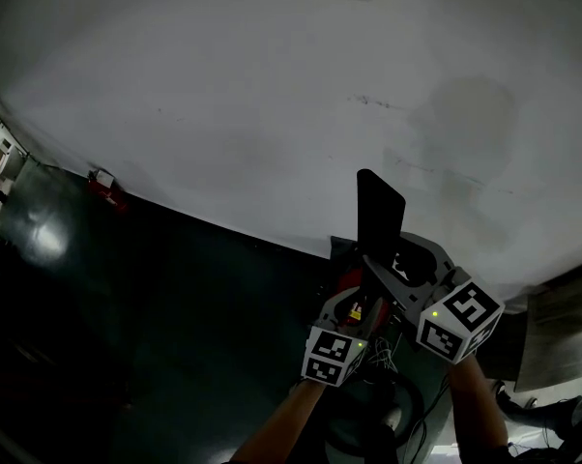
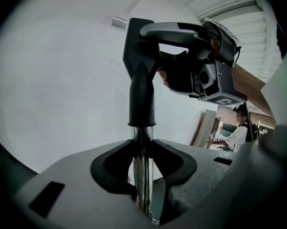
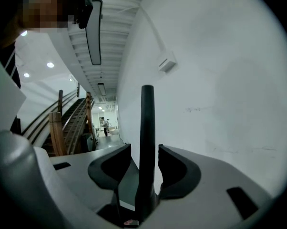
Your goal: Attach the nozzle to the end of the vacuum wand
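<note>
a large white wall (image 1: pixel 223 85) fills most of the head view, with a dark floor (image 1: pixel 127 336) below it. in the right tool view a wooden staircase (image 3: pixel 62 123) rises at the left. low in the head view, a person's forearms (image 1: pixel 291 419) hold the two tools close together in front of the wall. the left tool (image 2: pixel 142 168) is clenched on the wand (image 2: pixel 142 147), a shiny metal tube that stands upright between its dark pads. the right tool (image 3: pixel 144 166) is higher up and released: its jaws stand apart, with a narrow gap on each side of the nozzle (image 3: pixel 147 128), which rises between them without being pressed. the black nozzle sits on the wand's top end, its collar around the tube, and widens to a flat head that points up against the wall.
</note>
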Tool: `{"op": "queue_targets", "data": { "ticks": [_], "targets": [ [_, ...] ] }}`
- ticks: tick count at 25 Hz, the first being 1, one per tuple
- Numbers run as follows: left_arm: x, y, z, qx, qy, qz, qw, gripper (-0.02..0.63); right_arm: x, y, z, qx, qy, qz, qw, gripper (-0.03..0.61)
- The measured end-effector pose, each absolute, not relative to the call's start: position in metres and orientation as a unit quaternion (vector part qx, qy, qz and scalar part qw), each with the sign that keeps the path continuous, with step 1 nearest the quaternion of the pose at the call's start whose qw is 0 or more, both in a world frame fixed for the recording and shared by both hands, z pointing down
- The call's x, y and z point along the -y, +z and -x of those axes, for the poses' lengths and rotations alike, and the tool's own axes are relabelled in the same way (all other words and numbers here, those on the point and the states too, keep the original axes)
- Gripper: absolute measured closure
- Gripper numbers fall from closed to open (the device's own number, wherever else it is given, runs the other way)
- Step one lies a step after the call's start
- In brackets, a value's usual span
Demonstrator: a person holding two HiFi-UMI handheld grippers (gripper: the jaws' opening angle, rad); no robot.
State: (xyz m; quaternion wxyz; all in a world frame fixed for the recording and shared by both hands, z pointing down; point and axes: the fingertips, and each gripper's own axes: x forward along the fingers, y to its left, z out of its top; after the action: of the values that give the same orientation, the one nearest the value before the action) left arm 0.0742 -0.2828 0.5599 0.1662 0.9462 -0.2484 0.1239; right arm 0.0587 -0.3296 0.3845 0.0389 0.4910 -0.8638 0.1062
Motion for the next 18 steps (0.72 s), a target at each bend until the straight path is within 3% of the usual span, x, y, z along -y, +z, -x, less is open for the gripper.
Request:
{"op": "queue_targets", "data": {
  "ticks": [10, 18],
  "targets": [
    [0.320, 0.577, -0.067, 0.255, 0.129, -0.940, 0.189, 0.479, 0.297, 0.354, -0.108, 0.831, 0.124, -0.538, -0.064, 0.408],
    [0.366, 0.607, -0.043, 0.277, 0.126, -0.927, 0.221, 0.479, 0.260, 0.382, -0.140, 0.794, 0.180, -0.567, -0.125, 0.408]
  ]
}}
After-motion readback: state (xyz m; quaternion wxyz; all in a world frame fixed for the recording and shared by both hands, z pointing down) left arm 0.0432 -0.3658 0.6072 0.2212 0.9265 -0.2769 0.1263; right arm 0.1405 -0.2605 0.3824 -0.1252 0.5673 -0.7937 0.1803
